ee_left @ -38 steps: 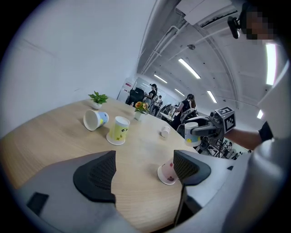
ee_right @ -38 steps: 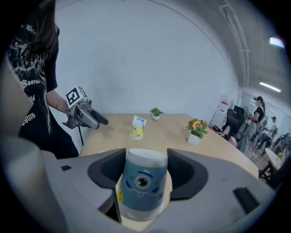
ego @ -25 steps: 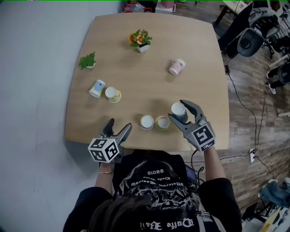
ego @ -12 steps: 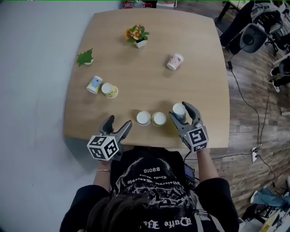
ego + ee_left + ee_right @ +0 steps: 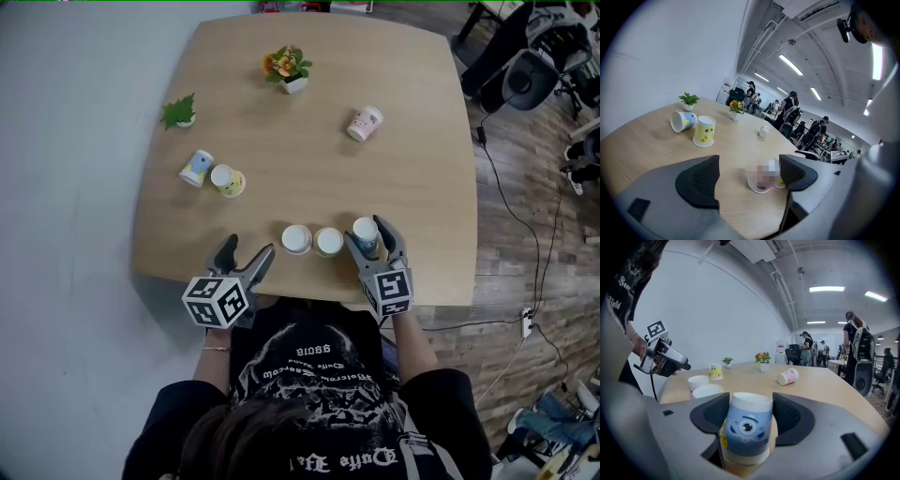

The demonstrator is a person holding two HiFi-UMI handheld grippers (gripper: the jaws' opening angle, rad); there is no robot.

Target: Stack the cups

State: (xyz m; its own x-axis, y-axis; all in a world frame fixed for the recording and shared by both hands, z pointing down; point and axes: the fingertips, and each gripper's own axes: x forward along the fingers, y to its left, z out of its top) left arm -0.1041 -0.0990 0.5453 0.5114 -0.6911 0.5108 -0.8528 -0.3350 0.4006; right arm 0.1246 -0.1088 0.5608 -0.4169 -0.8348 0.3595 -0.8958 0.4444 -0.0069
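Observation:
My right gripper is shut on a blue paper cup with a cartoon eye, held upside down just above the table's front edge. To its left stand two white-topped cups, side by side; the right gripper view shows them as well. My left gripper hovers open and empty at the front edge, left of those cups. In the left gripper view its jaws frame the pair, partly blurred. Farther left, a yellow cup stands upside down beside a blue cup lying on its side. A pink cup lies at the right.
A small green plant and a pot of flowers stand at the far side of the round wooden table. Office chairs and cables are on the floor to the right. People stand in the background.
My right gripper has sunk toward the table with the blue cup and come in beside the two cups. The left gripper has stayed in place.

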